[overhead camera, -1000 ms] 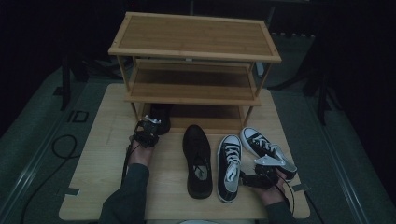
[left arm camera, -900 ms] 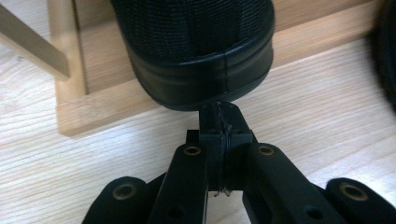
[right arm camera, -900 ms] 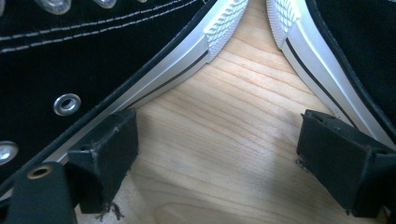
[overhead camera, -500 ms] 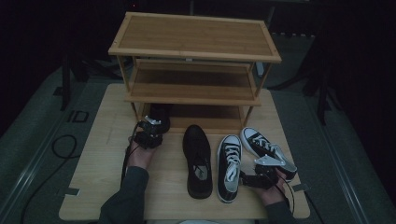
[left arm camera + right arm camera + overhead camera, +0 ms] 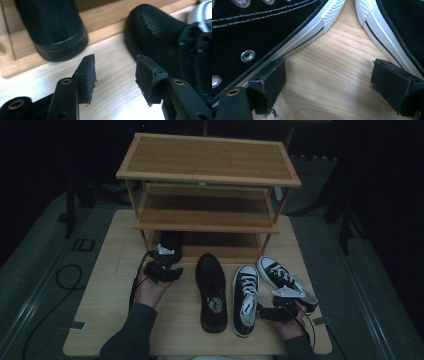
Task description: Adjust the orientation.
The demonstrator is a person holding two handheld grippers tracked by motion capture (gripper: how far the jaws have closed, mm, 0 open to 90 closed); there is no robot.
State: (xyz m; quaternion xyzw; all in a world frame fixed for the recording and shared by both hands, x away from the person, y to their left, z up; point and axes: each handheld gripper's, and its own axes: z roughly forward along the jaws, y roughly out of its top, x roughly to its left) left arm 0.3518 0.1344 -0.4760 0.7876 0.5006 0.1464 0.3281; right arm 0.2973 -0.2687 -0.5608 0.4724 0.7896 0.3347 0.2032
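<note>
Bamboo three-tier shoe rack (image 5: 207, 175) stands at the far half of the pale wooden table (image 5: 100, 315), and we see bare tabletop along the near edge and at the left of our left arm. Our left gripper (image 5: 162, 270) hangs just in front of the rack's bottom shelf; its jaws have just been opening and now stand wide apart with nothing between them, over bare wood. Just beyond them the black mesh shoe (image 5: 53, 30) sits on the bottom shelf, heel toward us, long axis running into the rack. Its black mesh mate (image 5: 212, 292) lies on the table, toe toward the rack. Our right gripper (image 5: 275, 310) rests with jaws spread, between the two black-and-white canvas sneakers (image 5: 245, 297).
</note>
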